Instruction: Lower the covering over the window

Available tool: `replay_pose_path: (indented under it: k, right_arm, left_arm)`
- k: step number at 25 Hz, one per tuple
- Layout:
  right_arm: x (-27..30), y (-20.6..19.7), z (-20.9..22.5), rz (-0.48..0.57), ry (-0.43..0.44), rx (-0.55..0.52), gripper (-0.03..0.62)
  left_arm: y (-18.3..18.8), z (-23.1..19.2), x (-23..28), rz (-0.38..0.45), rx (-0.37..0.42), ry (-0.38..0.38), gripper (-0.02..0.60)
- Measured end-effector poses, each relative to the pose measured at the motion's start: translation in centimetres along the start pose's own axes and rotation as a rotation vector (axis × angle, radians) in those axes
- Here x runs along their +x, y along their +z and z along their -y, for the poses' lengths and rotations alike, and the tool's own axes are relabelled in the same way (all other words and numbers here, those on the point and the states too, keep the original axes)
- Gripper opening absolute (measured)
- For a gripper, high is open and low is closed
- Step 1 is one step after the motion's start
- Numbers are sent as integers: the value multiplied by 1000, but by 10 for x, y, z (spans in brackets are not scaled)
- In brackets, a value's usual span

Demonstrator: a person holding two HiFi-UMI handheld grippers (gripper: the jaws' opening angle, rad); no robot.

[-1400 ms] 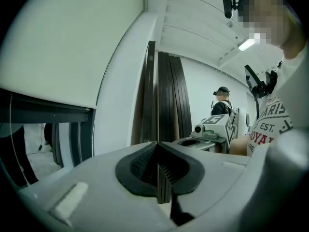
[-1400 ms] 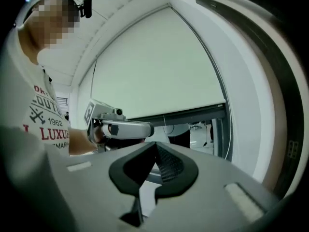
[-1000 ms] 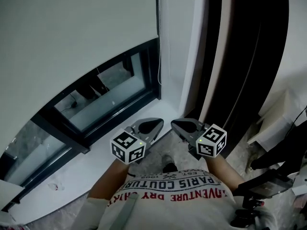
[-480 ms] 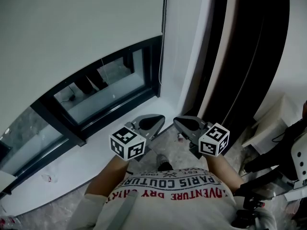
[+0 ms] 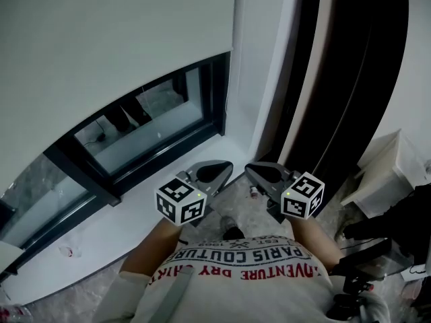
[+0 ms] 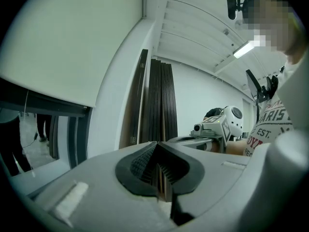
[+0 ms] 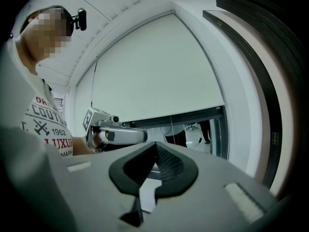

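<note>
A white roller blind (image 5: 101,52) hangs over the upper part of the dark-framed window (image 5: 145,130), with a strip of glass bare below its bottom edge. A thin cord (image 5: 226,79) hangs by the window's right side. My left gripper (image 5: 222,167) and right gripper (image 5: 253,172) sit side by side in front of my chest, both shut and empty, apart from blind and cord. In the left gripper view the blind (image 6: 63,42) is at upper left and the shut jaws (image 6: 157,148) point level. The right gripper view shows the blind (image 7: 154,76) beyond its shut jaws (image 7: 155,149).
Dark planks (image 5: 350,79) lean upright against the wall to the right of the window. A white box (image 5: 384,173) and black equipment (image 5: 377,261) stand at the right. A white sill (image 5: 101,241) runs below the window.
The head view has shifted a little towards the right. Both grippers keep their place, shut and side by side. The blind's bottom edge sits at the same level on the window.
</note>
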State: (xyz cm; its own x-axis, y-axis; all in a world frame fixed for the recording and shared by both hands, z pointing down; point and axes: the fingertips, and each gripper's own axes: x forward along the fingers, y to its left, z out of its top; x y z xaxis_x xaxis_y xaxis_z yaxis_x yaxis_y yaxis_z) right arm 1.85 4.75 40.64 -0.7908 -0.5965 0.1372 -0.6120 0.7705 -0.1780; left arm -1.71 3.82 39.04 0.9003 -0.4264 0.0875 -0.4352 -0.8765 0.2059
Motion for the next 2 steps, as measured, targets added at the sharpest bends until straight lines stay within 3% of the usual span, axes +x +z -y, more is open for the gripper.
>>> replay_pose_path:
  k: [2]
  right_arm:
    - [-2,0,3,1,-1,4,-2]
  left_arm:
    - [-3,1,4,-8,-3,-2,2]
